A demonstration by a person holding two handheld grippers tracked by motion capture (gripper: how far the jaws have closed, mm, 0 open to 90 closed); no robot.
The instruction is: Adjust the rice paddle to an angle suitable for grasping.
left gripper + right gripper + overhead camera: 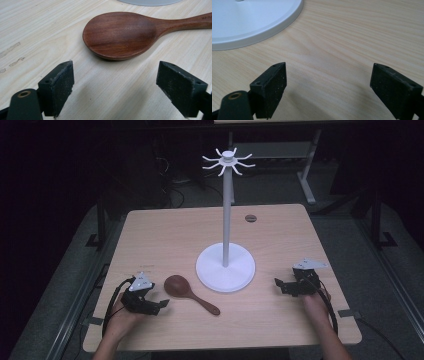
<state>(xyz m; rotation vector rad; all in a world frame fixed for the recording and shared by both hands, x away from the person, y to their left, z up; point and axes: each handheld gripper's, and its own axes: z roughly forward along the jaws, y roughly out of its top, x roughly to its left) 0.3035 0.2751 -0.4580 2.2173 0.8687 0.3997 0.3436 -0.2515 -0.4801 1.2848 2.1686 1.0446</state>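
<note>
My left gripper (159,306), jaws apart and empty, sits just beside the bowl of the wooden spoon (189,293), whose handle runs away toward the white stand (225,268), while my right gripper (281,285), also spread and empty, lies well apart beyond it.

- Light wood-grain table (165,227) spread across the middle of the high view, a small dark round cap (250,218) set into it toward the upper right.
- Dead centre, a white stand (226,266) plants its round base on the tabletop; a thin pole climbs to a ring of curved hooks at the top of the frame.
- Just left of that base lies a dark wooden spoon (188,292), bowl toward the left, handle angling off to the lower right.
- In the left gripper view the spoon's (120,35) bowl rests on the pale grain, with faint scuff marks (11,55) at the left edge.
</note>
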